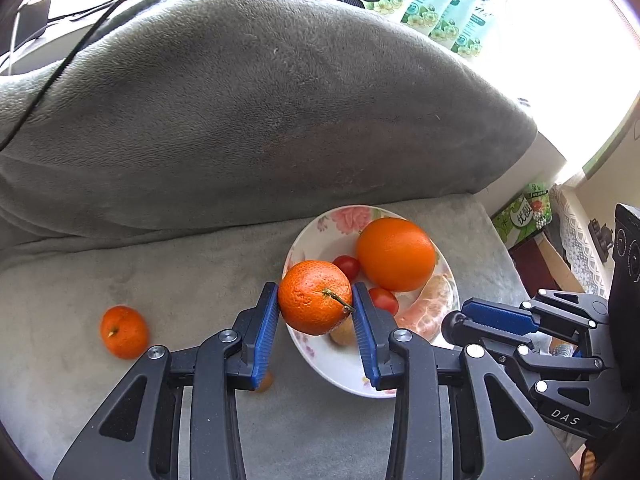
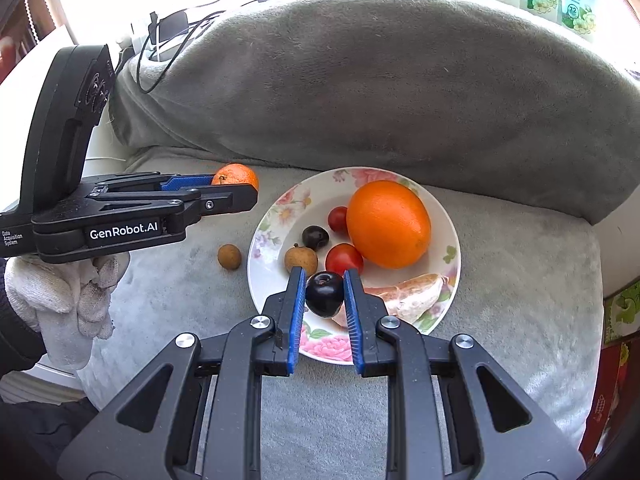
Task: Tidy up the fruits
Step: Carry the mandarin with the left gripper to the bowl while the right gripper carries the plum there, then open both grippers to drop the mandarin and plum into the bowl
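A floral plate point(image 1: 320, 236) point(image 2: 276, 220) sits on the grey cushion. It holds a big orange point(image 1: 395, 254) point(image 2: 388, 224), cherry tomatoes point(image 1: 347, 267) point(image 2: 344, 259), peeled citrus segments point(image 1: 430, 308) point(image 2: 412, 298), a dark plum point(image 2: 315, 237) and a longan point(image 2: 300, 260). My left gripper point(image 1: 316, 308) point(image 2: 224, 190) is shut on a mandarin point(image 1: 314, 297) point(image 2: 236, 175), held above the plate's left edge. My right gripper point(image 2: 322, 292) point(image 1: 460, 320) is shut on a dark plum point(image 2: 325, 294) over the plate's near side.
Another mandarin point(image 1: 124, 332) and a longan point(image 2: 229, 257) lie on the cushion left of the plate. A large grey pillow point(image 1: 260, 112) rises behind. Cables point(image 1: 60, 64) and green packets point(image 1: 432, 12) lie beyond it. Cartons point(image 1: 520, 216) stand at the right edge.
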